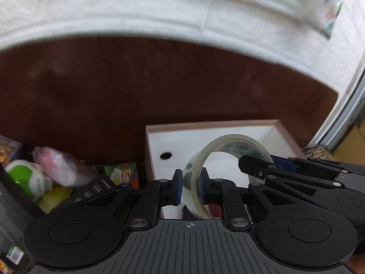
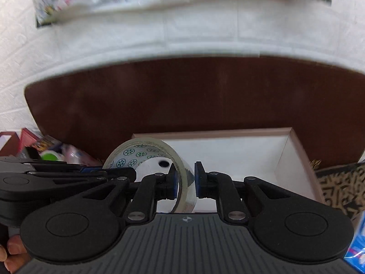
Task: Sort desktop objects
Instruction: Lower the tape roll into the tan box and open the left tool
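While gripped by both tongs, tape (image 1: 228,157) above tray (image 1: 282,134).
Left tongs (image 1: 191,187) and right tongs (image 2: 185,182) clamped on band; light, stiff, slick; best held across band.

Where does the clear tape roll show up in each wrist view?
Left wrist: tape roll sits low and centre, its near wall pinched by the left tool, over the white box.
Right wrist: tape roll low, left of centre, pinched by the right tool.
Shared landmark: the box's round hole.
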Demonstrator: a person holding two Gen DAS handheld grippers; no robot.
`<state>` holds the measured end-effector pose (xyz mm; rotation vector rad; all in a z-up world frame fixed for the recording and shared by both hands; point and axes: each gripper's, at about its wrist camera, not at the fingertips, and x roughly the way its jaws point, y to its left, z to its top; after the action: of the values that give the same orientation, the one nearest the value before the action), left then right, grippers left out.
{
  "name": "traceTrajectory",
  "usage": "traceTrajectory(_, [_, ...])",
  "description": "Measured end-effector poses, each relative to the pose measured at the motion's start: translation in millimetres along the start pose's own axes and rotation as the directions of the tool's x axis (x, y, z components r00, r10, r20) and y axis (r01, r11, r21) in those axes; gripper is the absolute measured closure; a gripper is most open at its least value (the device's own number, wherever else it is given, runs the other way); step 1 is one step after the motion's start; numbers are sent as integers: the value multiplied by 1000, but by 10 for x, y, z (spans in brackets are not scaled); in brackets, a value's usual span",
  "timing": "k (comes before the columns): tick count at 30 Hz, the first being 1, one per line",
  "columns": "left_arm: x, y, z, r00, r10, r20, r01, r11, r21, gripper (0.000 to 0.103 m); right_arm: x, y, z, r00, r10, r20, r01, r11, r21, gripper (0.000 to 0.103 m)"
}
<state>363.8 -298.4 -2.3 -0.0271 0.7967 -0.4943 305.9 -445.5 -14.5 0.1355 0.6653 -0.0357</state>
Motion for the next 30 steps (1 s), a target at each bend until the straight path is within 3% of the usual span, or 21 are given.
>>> traceTrajectory(5, [390,12,24,998,51,-39,-50,998,27,93,436,-143,-49,998,33,-54,-31,999,22,87])
traceTrajectory(10, [547,-90,48,993,115,-13,-113,989,99,89,742,-214,-96,996,36,-84,-33,999,40,90])
traceTrajectory(15, [628,-149,36,992,129,-2,-127,981,148,87,871,-296,-145,994,53,-100,-48,997,59,91])
traceTrajectory(20, [655,-196,2,991,135,12,-135,975,174,77,945,-367,-235,990,78,-119,-66,992,106,92])
traceTrajectory(21, [651,-196,3,992,127,9,-127,977,172,82,948,-371,-243,990,80,-118,-67,992,110,92])
traceTrajectory(23, [626,-181,10,993,116,9,-116,981,156,64,937,-389,-246,991,78,-111,-64,990,123,85])
traceTrajectory(24, [597,-153,21,993,115,13,-116,984,138,65,918,-411,-241,992,72,-106,-57,989,136,78])
traceTrajectory(26, [589,-126,62,996,90,8,-91,991,96,62,868,-467,-242,996,25,-88,-11,988,153,41])
traceTrajectory(27, [565,-99,75,997,73,4,-73,994,76,59,837,-480,-247,997,-8,-77,20,989,149,34])
traceTrajectory(28, [539,-79,84,998,61,3,-61,996,59,49,802,-494,-250,997,-32,-65,41,989,144,27])
traceTrajectory(29, [506,-73,87,999,49,8,-49,998,51,39,766,-511,-256,998,-39,-56,47,989,141,29])
traceTrajectory(30, [476,-65,89,1000,27,10,-28,998,50,36,731,-530,-265,998,-42,-50,49,988,144,28])
